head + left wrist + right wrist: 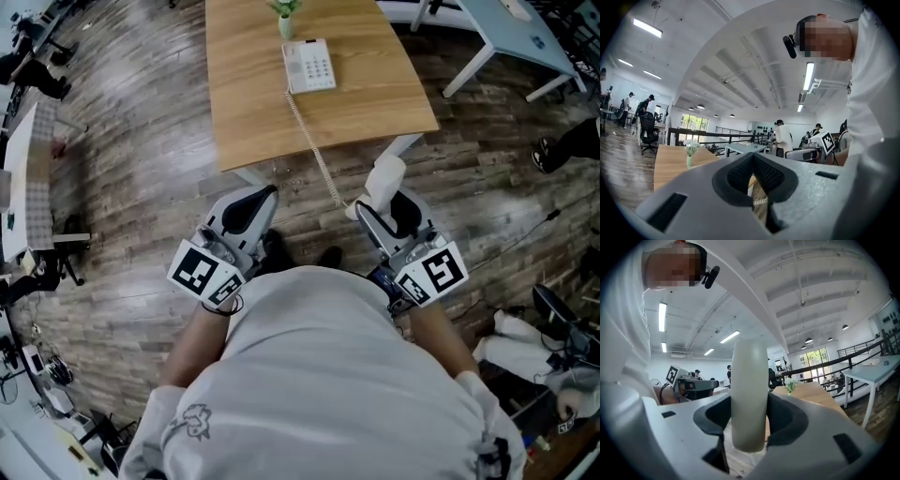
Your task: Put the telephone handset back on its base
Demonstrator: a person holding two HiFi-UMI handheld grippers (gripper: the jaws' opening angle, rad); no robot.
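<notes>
The white telephone base [308,66] with its keypad lies on the far part of a wooden table [375,94]. A coiled cord [314,145] runs from it over the table's near edge down to the white handset [384,178]. My right gripper [382,202] is shut on the handset, held off the table in front of the person's body. In the right gripper view the handset [749,394] stands upright between the dark pads [787,416]. My left gripper [265,194] hovers beside it to the left, shut and empty, its pads [740,173] meeting at the tip.
A small vase of flowers [286,19] stands just behind the base. A light-blue table [525,37] on white legs is at the top right. Equipment and cables [544,347] crowd the floor at the right, shelving [28,187] at the left. Several people stand in the background.
</notes>
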